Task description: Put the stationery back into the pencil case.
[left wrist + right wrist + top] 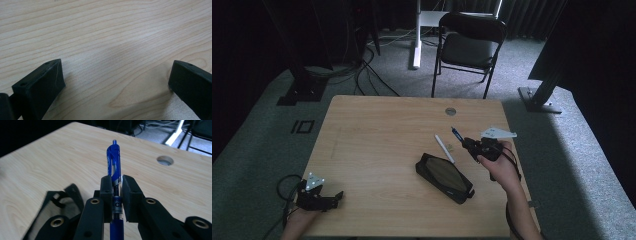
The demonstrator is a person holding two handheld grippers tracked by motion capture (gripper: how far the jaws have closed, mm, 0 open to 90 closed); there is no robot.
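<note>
My right gripper has its jaws clamped on the blue pen, held above the counter beside the open pencil case. It's light, stiff, slippery plastic (mid-barrel grip suits). Left gripper jaws stand apart.

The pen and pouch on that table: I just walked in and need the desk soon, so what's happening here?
A person is working at a wooden table with a gripper in each hand. The right gripper is shut on a blue pen, held above the table beside an open black pencil case. A white pen lies on the table next to the case. The left gripper rests at the near left corner with its jaws open and nothing between them.
</note>
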